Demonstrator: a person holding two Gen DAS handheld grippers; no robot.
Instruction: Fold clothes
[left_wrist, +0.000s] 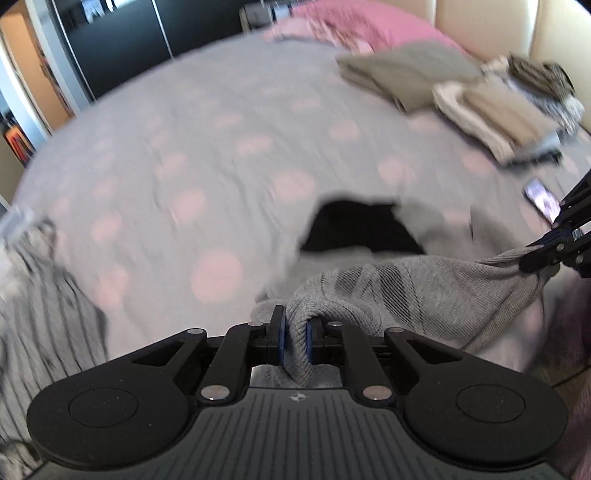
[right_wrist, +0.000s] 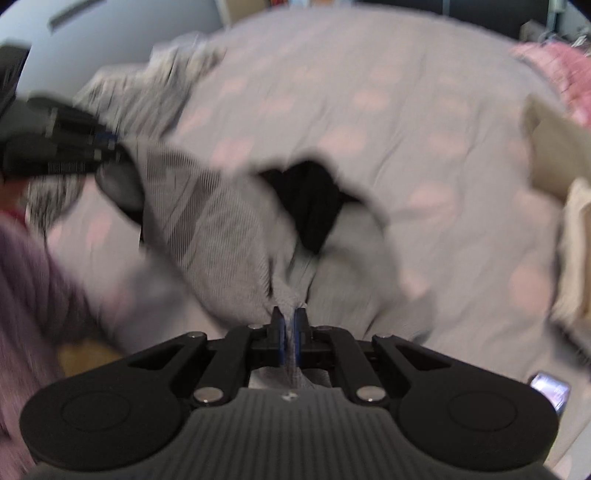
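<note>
Black left gripper (left_wrist: 295, 330) and black right gripper (right_wrist: 290, 334) each pinch an edge of a grey ribbed knit garment with a black lining (left_wrist: 424, 291), stretched between them above the grey bedspread with pink dots (left_wrist: 221, 147); folded beige clothes (left_wrist: 406, 74) lie beyond.

Left tool (left_wrist: 295, 330) and right tool (left_wrist: 532, 258) pinch a grey garment (left_wrist: 424, 291).

left tool (left_wrist: 295, 334): clamped, angled down | right tool (right_wrist: 290, 334): clamped, angled down
</note>
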